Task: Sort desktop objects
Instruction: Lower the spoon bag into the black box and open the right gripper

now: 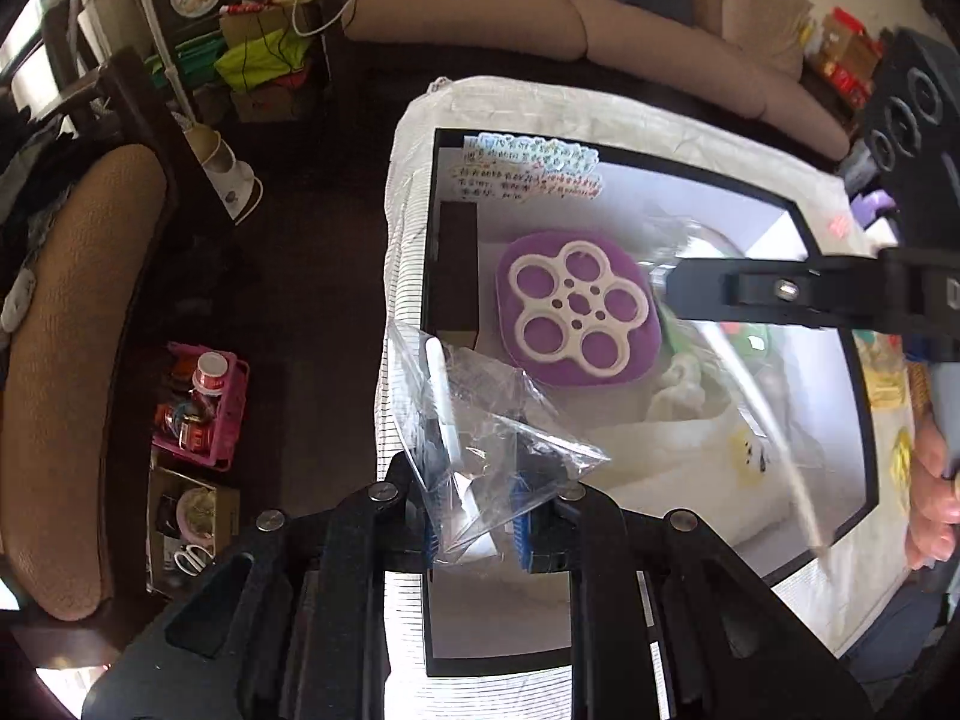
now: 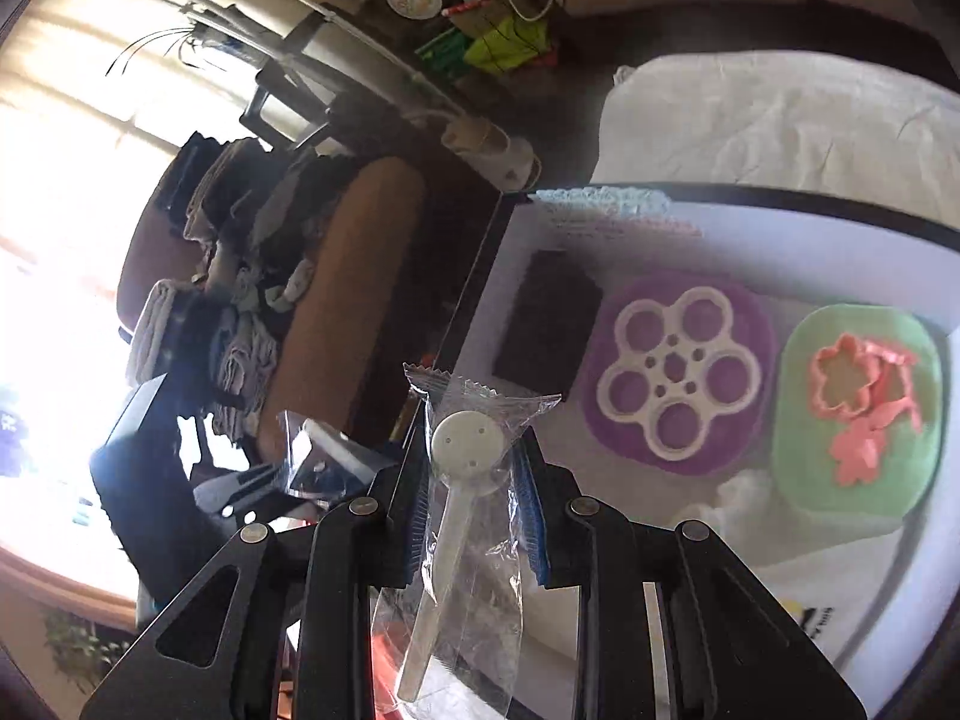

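My left gripper (image 1: 477, 516) is shut on a clear plastic bag (image 1: 480, 420) with a white stick inside, held over the near left corner of a black-rimmed white box (image 1: 429, 240). In the box lies a purple pad with a white flower-shaped ring (image 1: 579, 309). From the right, a finger of the right gripper (image 1: 780, 294) reaches over the box, blurred. In the right wrist view my right gripper (image 2: 474, 510) is shut on a white spoon in a clear wrapper (image 2: 462, 450). Beyond it lie the purple pad (image 2: 678, 372), a green pad with pink cutters (image 2: 858, 408) and a black block (image 2: 549, 318).
The box sits on a white cloth (image 1: 408, 138) over a table. Left of the table are dark floor, a brown armchair (image 1: 60, 360) and a pink basket (image 1: 204, 408). A beige sofa (image 1: 540, 6) stands behind. A person's hand (image 1: 936, 480) shows at the right edge.
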`<move>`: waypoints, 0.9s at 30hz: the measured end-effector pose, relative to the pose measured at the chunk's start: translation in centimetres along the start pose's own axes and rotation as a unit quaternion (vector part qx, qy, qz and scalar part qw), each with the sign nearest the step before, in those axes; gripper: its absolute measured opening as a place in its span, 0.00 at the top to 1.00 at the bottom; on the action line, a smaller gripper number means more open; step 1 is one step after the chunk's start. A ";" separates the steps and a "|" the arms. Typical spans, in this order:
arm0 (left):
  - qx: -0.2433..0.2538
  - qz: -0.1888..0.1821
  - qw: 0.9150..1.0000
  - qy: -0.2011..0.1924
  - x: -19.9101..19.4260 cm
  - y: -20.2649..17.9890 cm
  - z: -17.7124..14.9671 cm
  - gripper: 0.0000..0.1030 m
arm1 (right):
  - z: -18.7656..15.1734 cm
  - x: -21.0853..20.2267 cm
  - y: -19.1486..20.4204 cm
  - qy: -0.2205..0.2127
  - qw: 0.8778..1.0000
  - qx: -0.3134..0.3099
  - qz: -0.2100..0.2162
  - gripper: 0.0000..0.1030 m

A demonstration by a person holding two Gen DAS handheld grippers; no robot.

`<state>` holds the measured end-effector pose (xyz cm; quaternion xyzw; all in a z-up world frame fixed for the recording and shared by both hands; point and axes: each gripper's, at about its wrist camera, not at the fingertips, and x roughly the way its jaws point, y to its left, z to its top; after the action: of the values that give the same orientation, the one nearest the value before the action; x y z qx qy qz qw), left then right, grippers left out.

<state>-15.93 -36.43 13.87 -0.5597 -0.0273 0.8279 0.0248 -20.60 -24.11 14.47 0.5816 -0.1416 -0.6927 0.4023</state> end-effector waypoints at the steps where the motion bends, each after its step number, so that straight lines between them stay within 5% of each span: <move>1: 0.007 0.001 1.000 0.006 0.4 -0.3 0.1 0.85 | 0.3 0.9 -0.6 0.000 1.000 0.014 0.000 0.74; 10: -0.010 -0.030 0.999 0.004 0.6 0.6 -0.8 0.69 | 0.3 5.1 -2.6 0.003 0.998 0.059 0.001 0.74; 14: -0.048 -0.059 0.995 -0.063 -3.3 2.1 -2.2 0.33 | -0.3 5.6 -2.5 0.012 0.999 0.046 -0.007 0.74; 27: -0.091 -0.092 0.980 -0.151 -10.6 5.9 -4.8 0.30 | -2.1 7.8 0.3 0.024 0.998 0.013 -0.052 0.69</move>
<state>-7.57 -42.97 21.45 -0.4233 -0.1573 0.8911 0.0449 -18.56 -29.36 8.74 0.6096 -0.1111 -0.6967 0.3615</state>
